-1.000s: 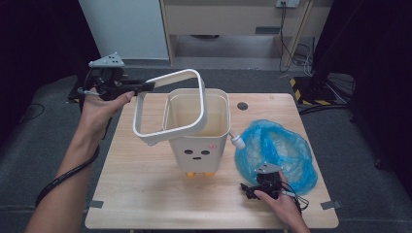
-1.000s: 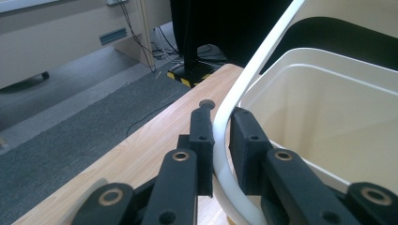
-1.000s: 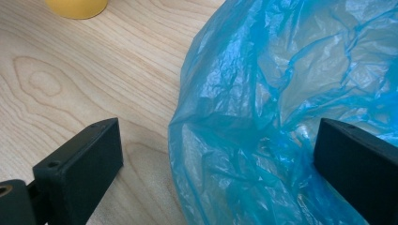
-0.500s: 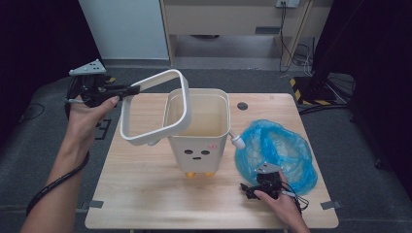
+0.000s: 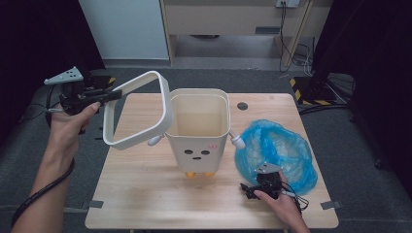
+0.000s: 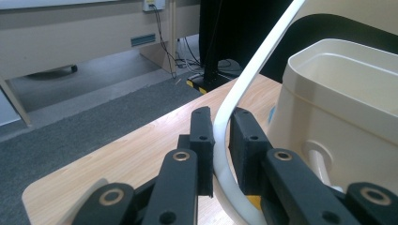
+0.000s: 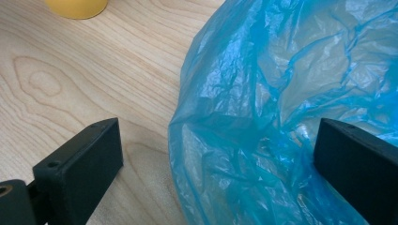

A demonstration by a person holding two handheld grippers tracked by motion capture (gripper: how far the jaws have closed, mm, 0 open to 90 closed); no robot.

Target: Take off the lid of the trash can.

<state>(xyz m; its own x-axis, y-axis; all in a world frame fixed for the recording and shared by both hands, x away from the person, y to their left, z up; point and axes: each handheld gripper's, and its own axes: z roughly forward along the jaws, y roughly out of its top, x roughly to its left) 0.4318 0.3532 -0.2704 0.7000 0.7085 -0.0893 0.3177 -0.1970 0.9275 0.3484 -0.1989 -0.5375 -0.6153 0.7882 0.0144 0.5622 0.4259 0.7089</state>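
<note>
Ring, light and stiff we judge, pinched in our left gripper off the table's left edge; right gripper agape at the bag.

The left gripper carried the ring frame leftward, off the bin.

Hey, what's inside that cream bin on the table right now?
The cream bin looks empty: bare cream inner walls show in the high view, with no bag in it. Its near wall hides the bottom. The blue bag lies beside it on the table.
</note>
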